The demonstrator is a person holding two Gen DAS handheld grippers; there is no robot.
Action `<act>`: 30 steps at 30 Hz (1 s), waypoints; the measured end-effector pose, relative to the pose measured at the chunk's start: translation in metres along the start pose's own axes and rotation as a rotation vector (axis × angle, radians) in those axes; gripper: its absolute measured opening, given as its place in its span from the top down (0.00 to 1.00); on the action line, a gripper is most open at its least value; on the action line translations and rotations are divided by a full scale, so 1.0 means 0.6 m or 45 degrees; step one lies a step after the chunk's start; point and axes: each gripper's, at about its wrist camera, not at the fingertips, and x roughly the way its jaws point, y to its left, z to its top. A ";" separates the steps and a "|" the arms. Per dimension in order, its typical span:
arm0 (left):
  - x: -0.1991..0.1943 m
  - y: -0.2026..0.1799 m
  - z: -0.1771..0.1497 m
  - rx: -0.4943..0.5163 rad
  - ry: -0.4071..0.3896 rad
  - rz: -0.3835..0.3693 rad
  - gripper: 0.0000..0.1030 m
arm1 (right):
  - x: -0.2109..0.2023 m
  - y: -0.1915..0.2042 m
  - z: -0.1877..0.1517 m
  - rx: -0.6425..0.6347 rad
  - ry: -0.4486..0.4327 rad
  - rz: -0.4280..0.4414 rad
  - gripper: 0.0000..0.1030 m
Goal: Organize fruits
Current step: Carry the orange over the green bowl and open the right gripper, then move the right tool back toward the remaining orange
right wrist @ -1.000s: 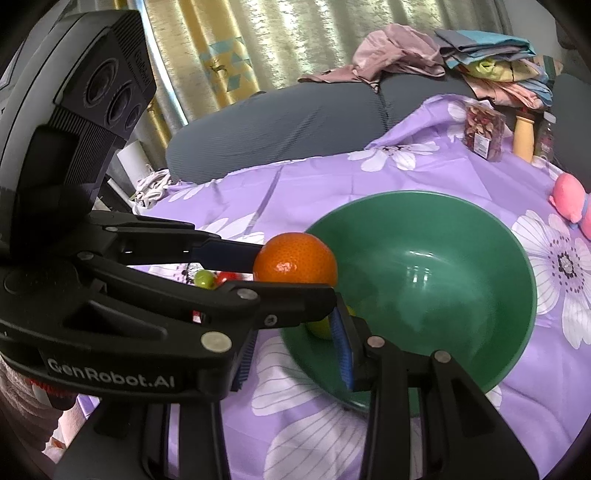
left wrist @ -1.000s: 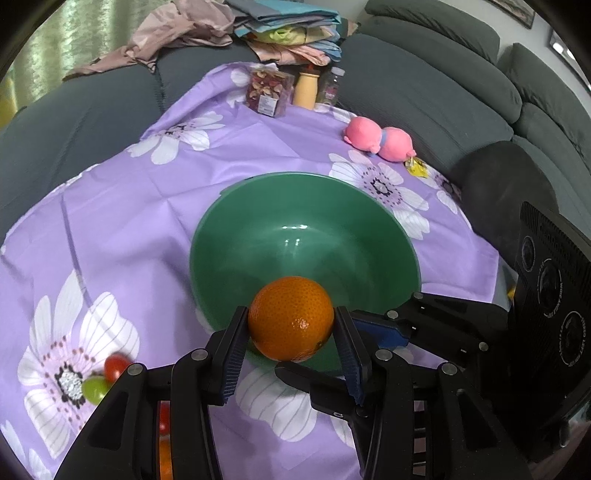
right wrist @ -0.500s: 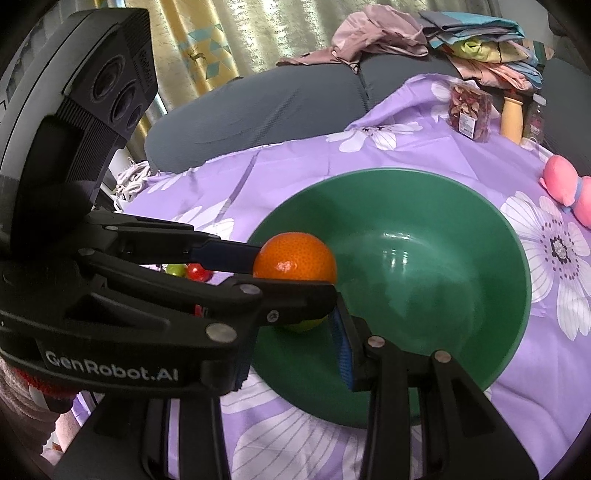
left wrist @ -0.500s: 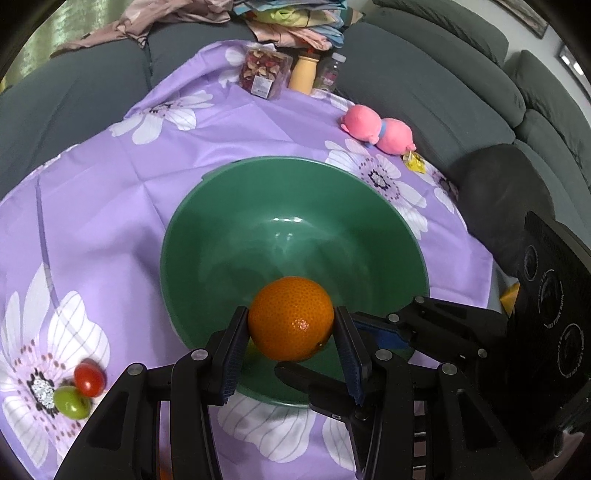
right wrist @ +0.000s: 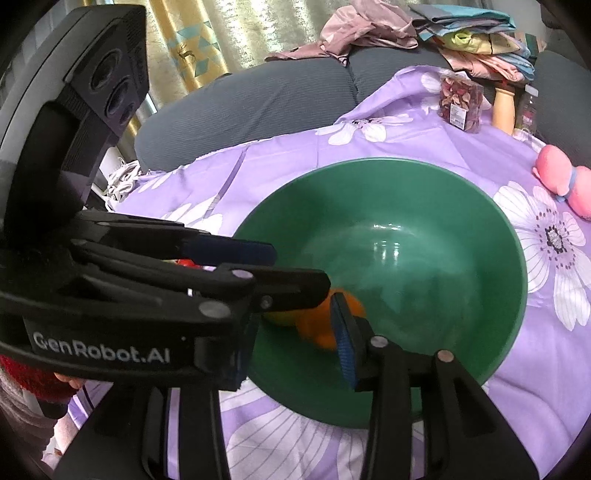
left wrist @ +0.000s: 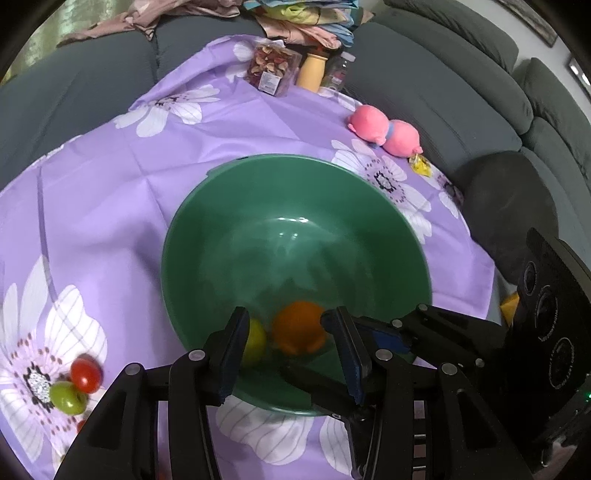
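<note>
Fingers of the left gripper (left wrist: 286,319) stand apart, pads clear of the blurred orange (left wrist: 299,326) lying beside a yellow-green fruit (left wrist: 255,343) low in the green bowl (left wrist: 295,158). The right gripper (right wrist: 295,314) is opening, clamping nothing. Left of the bowl, nearer the left hand, a red tomato (left wrist: 85,374) touches a green fruit (left wrist: 66,397); the right wrist view mostly hides them.

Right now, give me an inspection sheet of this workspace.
Surface: purple flowered cloth.
Job's things: orange and yellow-green fruit inside green bowl; red tomato and green fruit on the cloth.
Clutter: pink plush, snack box, tan bottle, clear bottle, clothes pile.
Grippers: left gripper open, empty; right gripper jaws opening, nothing clamped.
Cables: white tangle, possibly cord.
Surroundings: grey sofa, curtains.
</note>
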 end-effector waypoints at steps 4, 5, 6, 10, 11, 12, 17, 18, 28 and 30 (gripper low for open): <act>-0.009 0.003 -0.004 -0.003 -0.005 0.032 0.56 | -0.006 0.001 -0.004 0.005 -0.001 -0.015 0.61; -0.013 0.004 -0.006 -0.005 -0.008 0.048 0.56 | -0.008 0.001 -0.005 0.007 -0.004 -0.020 0.61; -0.018 0.006 -0.008 -0.007 -0.012 0.055 0.55 | -0.011 0.001 -0.005 0.011 -0.007 -0.026 0.61; -0.040 0.018 -0.021 -0.034 -0.039 0.067 0.44 | -0.026 0.003 -0.010 0.028 -0.019 -0.036 0.53; -0.044 0.021 -0.024 -0.042 -0.046 0.070 0.44 | -0.029 0.005 -0.011 0.028 -0.021 -0.042 0.52; -0.051 0.026 -0.030 -0.053 -0.053 0.074 0.44 | -0.034 0.007 -0.013 0.027 -0.024 -0.045 0.51; -0.081 0.052 -0.059 -0.119 -0.075 0.097 0.30 | -0.052 0.028 -0.024 0.011 -0.031 -0.025 0.41; -0.087 0.058 -0.068 -0.138 -0.075 0.095 0.30 | -0.055 0.033 -0.026 0.002 -0.031 -0.022 0.39; -0.138 0.106 -0.155 -0.308 -0.095 0.092 0.30 | -0.075 0.109 -0.049 -0.137 -0.002 0.047 0.28; -0.145 0.113 -0.169 -0.340 -0.099 0.092 0.30 | -0.075 0.122 -0.055 -0.159 0.012 0.061 0.27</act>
